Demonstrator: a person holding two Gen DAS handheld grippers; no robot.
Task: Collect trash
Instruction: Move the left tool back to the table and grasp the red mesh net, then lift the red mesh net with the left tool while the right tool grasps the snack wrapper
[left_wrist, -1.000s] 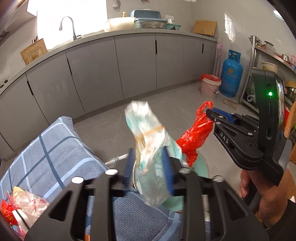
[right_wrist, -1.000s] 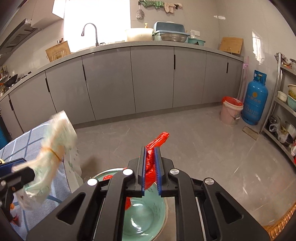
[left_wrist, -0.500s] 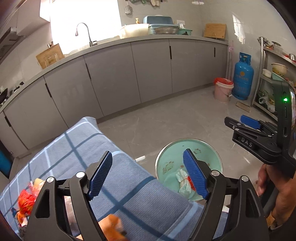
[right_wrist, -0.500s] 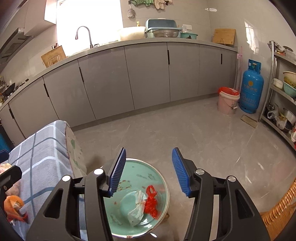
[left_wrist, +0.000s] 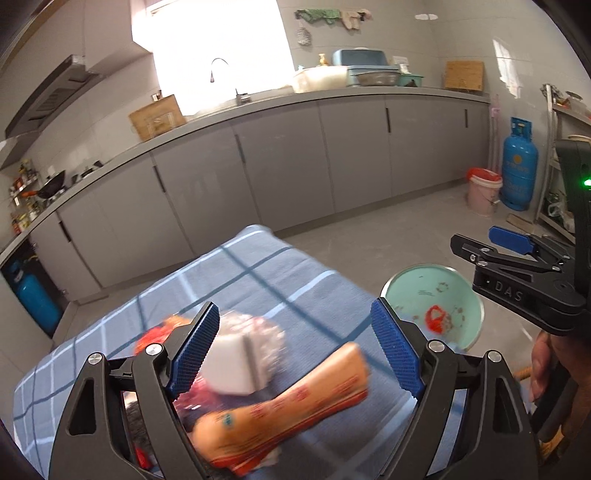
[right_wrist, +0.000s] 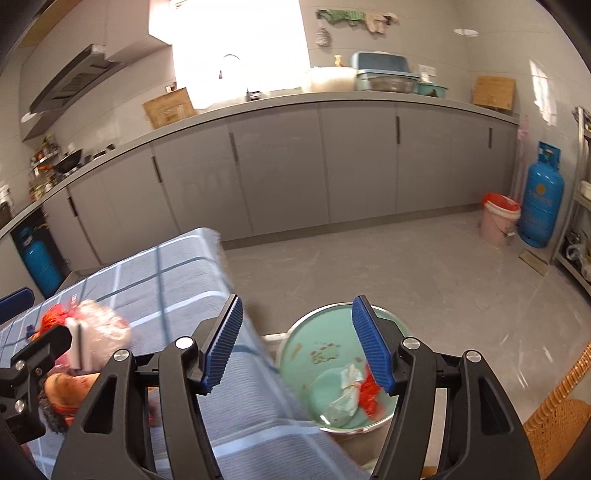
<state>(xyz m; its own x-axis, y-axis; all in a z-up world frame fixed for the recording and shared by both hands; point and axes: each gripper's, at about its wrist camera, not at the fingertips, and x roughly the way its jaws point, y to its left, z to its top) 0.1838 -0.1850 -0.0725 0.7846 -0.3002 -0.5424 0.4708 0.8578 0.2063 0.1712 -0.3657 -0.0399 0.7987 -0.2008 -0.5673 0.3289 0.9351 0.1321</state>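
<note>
both grippers, left gripper (left_wrist: 295, 350) and right gripper (right_wrist: 297, 341), gape empty, jaws just widened; red bag (right_wrist: 369, 393) and pale bag (right_wrist: 345, 398) lie inside the green basin (right_wrist: 306, 354).

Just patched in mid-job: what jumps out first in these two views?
The left tongs gape open over a heap of wrappers on the blue checked cloth: an orange packet and a clear bag with a white block. The right tongs are open too, their jaws just widened and empty, above the green basin beside the cloth, where a red bag and a pale bag lie.
</note>
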